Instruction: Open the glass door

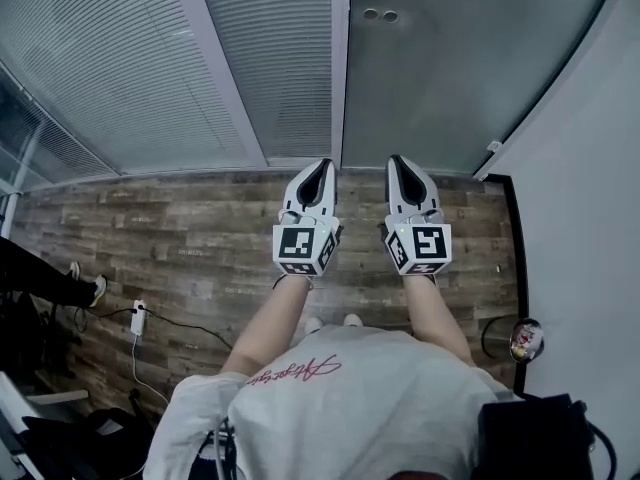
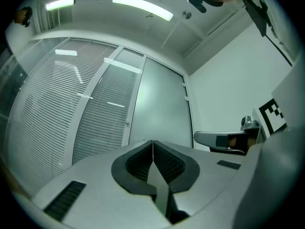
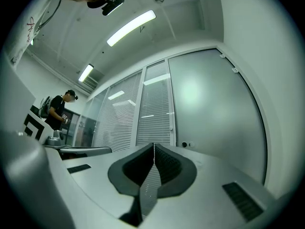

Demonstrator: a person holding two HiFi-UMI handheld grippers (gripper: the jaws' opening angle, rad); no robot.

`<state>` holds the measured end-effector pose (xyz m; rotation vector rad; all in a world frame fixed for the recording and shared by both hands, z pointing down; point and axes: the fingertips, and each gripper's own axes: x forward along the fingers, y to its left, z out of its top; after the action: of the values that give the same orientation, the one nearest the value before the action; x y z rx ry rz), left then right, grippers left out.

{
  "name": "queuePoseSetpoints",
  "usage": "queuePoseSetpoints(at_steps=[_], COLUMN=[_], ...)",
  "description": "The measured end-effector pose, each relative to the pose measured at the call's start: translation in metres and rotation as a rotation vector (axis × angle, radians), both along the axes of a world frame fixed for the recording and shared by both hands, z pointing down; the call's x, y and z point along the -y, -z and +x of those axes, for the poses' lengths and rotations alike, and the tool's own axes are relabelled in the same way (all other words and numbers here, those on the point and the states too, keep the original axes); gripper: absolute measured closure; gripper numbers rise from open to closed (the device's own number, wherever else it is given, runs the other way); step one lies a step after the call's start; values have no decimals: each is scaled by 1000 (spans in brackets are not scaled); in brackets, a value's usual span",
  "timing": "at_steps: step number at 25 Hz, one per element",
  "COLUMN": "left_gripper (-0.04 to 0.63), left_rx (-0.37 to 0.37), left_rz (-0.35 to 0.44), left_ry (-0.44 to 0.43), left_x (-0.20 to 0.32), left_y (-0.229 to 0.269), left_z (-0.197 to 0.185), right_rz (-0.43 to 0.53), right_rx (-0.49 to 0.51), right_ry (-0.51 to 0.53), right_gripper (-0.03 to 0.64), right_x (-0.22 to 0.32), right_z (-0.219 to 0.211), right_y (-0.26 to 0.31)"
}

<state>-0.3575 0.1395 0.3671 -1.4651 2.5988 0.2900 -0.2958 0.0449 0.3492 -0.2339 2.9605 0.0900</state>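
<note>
2 grippers are held out side by side in front of the person, both aimed at the door [image 1: 450, 68], which fills the upper right of the head view. It is a frosted pane, shut, with a wall [image 1: 590, 218] to its right and slatted blinds [image 1: 120, 68] to its left. Neither gripper touches the pane, and bare floor [image 1: 180, 238] lies between the person and the door. This pose reads as a start stance, with the tools level with each other and the push or pull not yet begun.

No handle shows. Only 2 small round fittings [image 1: 380, 14] sit near the door's edge beside the blinds, so I judge that is the side to work.

The left gripper [image 1: 318, 173] has its jaws pressed together with nothing between them. The right gripper [image 1: 400, 166] is the same, closed and empty.
</note>
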Motion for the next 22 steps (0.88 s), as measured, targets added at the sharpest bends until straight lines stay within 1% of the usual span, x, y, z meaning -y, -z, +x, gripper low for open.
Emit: queuePoseSetpoints(at_steps=[5,12,19,22], left_gripper=[578,578,578,578], left_rx=[3,14,17,6], left_rz=[6,0,15,7], left_ry=[6,18,65,77], left_x=[10,30,42,44], left_y=[2,2,6,0], left_z=[-2,-3,-8,-12], right_rz=[-11,0,5,-5], right_rx=[27,40,46,35], right_ry=[-13,-1,15,19], right_gripper=[598,598,598,598], right_x=[14,32,55,61], right_z=[1,-3,-5,-10], right_y=[4,10,11,4])
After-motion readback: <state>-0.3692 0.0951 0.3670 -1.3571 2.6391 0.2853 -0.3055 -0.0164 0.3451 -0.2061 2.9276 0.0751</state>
